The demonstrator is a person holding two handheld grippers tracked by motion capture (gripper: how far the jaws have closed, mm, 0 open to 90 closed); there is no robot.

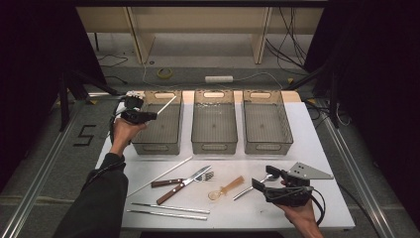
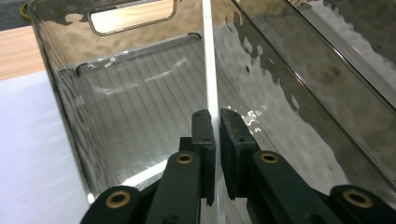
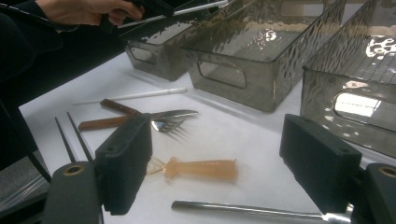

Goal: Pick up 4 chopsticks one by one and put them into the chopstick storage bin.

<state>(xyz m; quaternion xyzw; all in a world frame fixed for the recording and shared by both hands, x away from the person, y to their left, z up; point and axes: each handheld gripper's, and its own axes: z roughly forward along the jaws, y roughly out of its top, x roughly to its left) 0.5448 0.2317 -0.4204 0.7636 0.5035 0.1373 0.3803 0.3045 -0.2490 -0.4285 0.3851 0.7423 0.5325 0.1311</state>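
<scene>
White table [image 1: 317, 148]: three smoked clear bins in a row at 12 o'clock. Left gripper [image 1: 154, 114] is above the left bin [image 1: 161, 130], jaws pinching a white chopstick [image 2: 211, 79] that slants over its interior. Right gripper [image 1: 264, 179] sits at 4 o'clock, jaws spread, nothing between them. Ahead of it lie a metal spoon [image 3: 252, 211] and an amber plastic spoon [image 3: 201, 169]. At 6 o'clock: wooden-handled knife [image 1: 182, 185], fork [image 1: 171, 182], second white chopstick [image 1: 161, 175], two metal chopsticks [image 1: 168, 210].

smoky rippled bins [image 1: 214, 124], white table [image 1: 317, 148] (amber spoon [image 1: 227, 188]).
</scene>
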